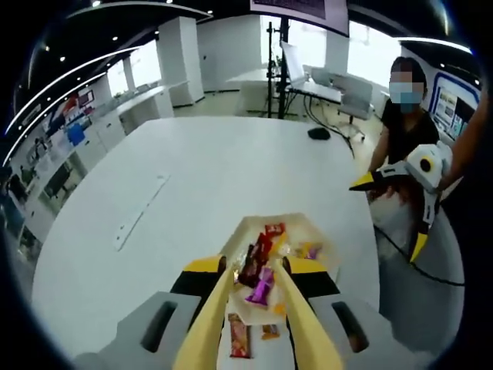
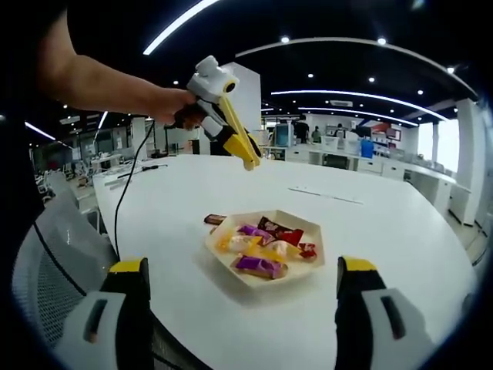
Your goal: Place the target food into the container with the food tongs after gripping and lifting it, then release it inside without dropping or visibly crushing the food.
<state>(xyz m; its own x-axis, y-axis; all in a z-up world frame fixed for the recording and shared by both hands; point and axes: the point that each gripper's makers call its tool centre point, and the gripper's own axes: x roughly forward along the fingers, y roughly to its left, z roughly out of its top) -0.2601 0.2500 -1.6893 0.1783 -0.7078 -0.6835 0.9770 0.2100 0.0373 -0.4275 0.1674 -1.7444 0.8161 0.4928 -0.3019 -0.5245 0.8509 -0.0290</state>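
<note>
The left gripper (image 1: 258, 289) holds yellow food tongs (image 1: 266, 324) between its jaws, and the arms of the tongs reach forward over a shallow paper tray (image 1: 308, 227) on the white round table (image 1: 192, 177). Nothing stands between the tong tips and the tray. Beyond the table on the right of this gripper sits a person in black (image 1: 408, 123), and a black mouse-like object (image 1: 318, 133) lies on the far edge. In the right gripper view the left gripper (image 2: 250, 158) hangs in the air above and behind the tray (image 2: 266, 287), with a hand (image 2: 181, 108) around it. The right gripper (image 2: 245, 289) is wide open and empty, its jaws well apart on both sides of the tray. The tray contains wrapped candies (image 2: 266, 247) in purple, red and yellow; one dark brown candy (image 2: 215, 220) lies on the table just beside the tray's far rim. A mesh chair back (image 2: 46, 262) stands left of the right gripper.
</note>
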